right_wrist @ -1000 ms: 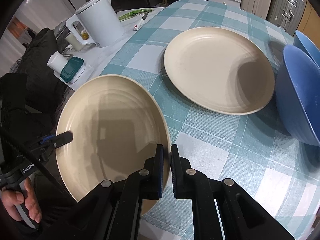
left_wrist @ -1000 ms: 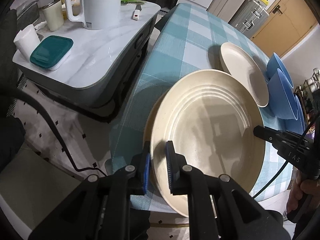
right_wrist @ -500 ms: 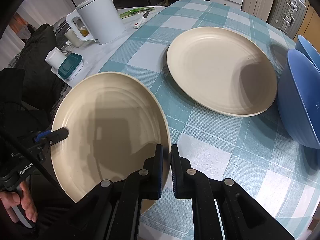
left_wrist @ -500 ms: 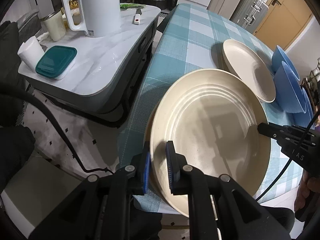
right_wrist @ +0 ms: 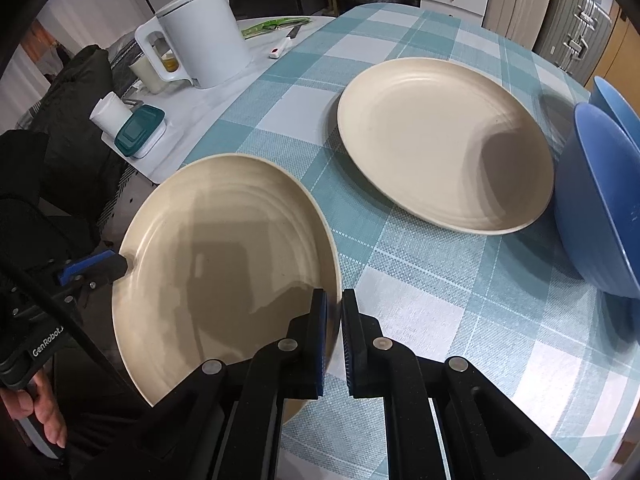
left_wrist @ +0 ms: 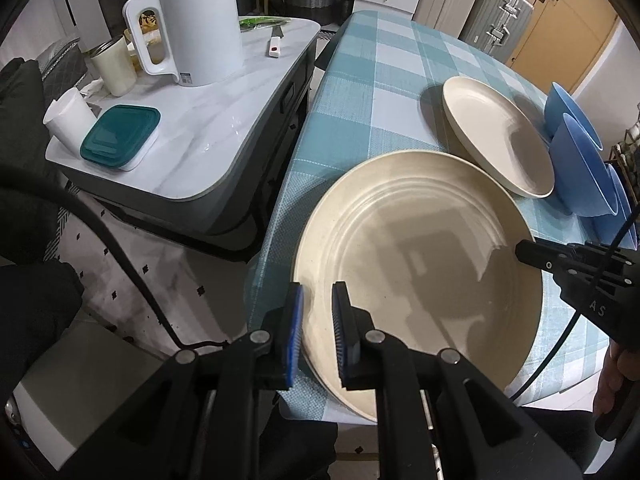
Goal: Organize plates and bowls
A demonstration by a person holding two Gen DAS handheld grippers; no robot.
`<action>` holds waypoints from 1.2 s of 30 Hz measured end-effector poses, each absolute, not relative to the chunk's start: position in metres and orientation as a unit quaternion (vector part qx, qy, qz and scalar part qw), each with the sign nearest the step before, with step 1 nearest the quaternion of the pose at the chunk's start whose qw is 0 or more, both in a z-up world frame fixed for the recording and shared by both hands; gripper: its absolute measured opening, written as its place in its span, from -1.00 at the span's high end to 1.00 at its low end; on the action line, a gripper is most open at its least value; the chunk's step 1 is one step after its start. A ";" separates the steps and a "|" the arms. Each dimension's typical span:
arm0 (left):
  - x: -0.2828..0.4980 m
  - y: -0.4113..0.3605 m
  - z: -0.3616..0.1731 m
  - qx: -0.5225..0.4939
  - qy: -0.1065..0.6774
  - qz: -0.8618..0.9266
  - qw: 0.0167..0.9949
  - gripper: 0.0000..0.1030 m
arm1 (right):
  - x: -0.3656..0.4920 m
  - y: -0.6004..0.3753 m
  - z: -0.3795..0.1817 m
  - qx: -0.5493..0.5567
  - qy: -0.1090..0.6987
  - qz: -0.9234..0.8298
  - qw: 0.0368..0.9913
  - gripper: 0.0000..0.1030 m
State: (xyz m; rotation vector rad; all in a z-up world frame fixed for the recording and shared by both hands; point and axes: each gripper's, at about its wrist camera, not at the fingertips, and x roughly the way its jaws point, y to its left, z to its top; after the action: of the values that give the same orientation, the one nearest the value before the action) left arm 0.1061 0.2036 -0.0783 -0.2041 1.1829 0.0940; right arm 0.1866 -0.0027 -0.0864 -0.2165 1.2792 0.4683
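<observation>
Two grips: one cream plate (left_wrist: 420,264) is clamped at opposite edges, its near rim pinched in the left gripper (left_wrist: 318,332) and its other rim pinched in the right gripper (right_wrist: 334,340); both sets of jaws are closed on the rim with almost no gap left.
Plate position: it is held tilted over the near corner of the checked tablecloth (right_wrist: 440,288), partly overhanging the table edge; whether it is fully clear of the cloth cannot be told.
Just changed: compared with a second ago, more of the floor and of the side table (left_wrist: 224,132) is shown past the plate in the left view, and the plate's tilt is slightly altered; both grips are unchanged.
Meaning for the task: the plate is judged to be lifted and in carriage, not yet stacked.
Second plate: a matching cream plate (right_wrist: 440,144) is lying flat further along the cloth, well apart from the held one, a likely stacking target.
Bowls: blue bowls (right_wrist: 600,200) are standing just beyond that second plate, untouched.
Surroundings: a white kettle (left_wrist: 200,28) and a teal-lidded box (left_wrist: 120,136) are standing on the side table.
</observation>
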 end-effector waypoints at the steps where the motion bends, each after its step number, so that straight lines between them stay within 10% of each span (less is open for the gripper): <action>1: 0.107 0.203 -0.078 -0.095 0.555 0.046 0.825 0.77 | 0.186 -0.003 -0.086 -0.101 0.589 0.216 0.772 0.86; 12: 0.106 0.222 -0.080 -0.125 0.548 0.065 0.825 0.72 | 0.187 -0.021 -0.065 -0.060 0.555 0.215 0.802 0.79; 18: 0.107 0.225 -0.084 -0.144 0.551 0.051 0.821 0.14 | 0.184 -0.029 -0.072 -0.046 0.550 0.216 0.805 0.29; 36: 0.120 0.213 -0.110 -0.159 0.587 0.013 0.794 0.13 | 0.175 -0.036 -0.120 0.073 0.551 0.311 0.771 0.28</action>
State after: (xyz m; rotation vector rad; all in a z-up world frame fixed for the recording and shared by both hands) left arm 0.1200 0.2130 -0.1100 -0.3427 1.2614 0.0270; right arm 0.1745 -0.0359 -0.1196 0.1587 1.1942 0.6732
